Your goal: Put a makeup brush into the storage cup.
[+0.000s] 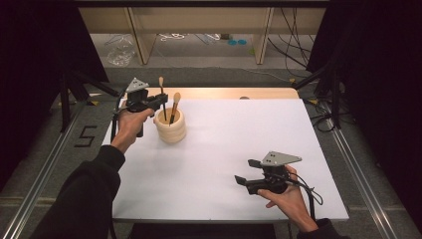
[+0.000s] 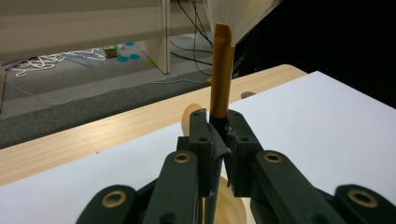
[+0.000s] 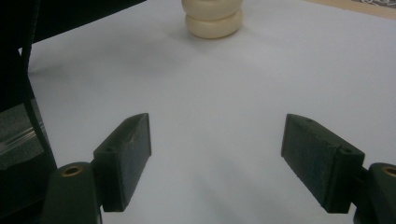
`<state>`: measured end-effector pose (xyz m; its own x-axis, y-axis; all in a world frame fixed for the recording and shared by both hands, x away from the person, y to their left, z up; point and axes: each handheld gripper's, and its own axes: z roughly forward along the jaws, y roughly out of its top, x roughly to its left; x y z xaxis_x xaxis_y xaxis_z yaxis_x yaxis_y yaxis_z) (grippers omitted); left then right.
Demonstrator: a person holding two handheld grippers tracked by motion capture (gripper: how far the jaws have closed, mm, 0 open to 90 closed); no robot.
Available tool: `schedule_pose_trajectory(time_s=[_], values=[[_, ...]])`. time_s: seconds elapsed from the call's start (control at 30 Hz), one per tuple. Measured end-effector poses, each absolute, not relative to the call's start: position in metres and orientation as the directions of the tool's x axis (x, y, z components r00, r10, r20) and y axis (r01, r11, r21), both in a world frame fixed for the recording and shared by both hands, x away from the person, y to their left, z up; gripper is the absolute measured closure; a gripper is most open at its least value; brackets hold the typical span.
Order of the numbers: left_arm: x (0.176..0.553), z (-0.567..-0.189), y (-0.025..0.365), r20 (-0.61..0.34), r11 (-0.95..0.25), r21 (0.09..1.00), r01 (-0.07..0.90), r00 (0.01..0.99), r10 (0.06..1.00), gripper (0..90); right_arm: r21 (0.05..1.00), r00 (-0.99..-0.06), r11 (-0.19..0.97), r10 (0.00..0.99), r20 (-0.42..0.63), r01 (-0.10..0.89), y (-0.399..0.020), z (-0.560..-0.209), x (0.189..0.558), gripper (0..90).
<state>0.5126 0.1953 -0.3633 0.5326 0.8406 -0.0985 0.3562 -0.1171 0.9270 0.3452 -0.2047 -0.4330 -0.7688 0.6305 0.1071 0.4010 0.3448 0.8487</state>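
A cream ribbed holder (image 1: 170, 128) stands at the far left of the white table (image 1: 234, 134). Two brushes stand in it. My left gripper (image 1: 162, 102) is shut on the dark handle of the taller brush (image 1: 161, 92), just above the holder's mouth. In the left gripper view the pads (image 2: 205, 135) pinch that brush (image 2: 221, 74) below its gold ferrule, with pale bristles fanning out on top. The second brush (image 1: 175, 102) leans inside the holder, free. My right gripper (image 1: 245, 172) hovers open near the front right, nothing between its pads (image 3: 128, 149); the holder (image 3: 214, 21) lies far ahead.
A bare wooden strip (image 1: 229, 93) runs along the table's far edge. Beyond it are shelf legs, cables and a clear bag on the floor (image 1: 119, 52). Metal rails flank the table on both sides.
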Motion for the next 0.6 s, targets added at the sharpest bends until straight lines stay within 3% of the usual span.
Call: schedule_pose_trajectory(time_s=[0.6], values=[[0.523,-0.381,0.192,-0.097,-0.124,0.914,0.387,0.505,0.858,82.5,0.85,-0.772,0.342,0.626,0.112,0.401,-0.203,-0.434,0.345,25.2]])
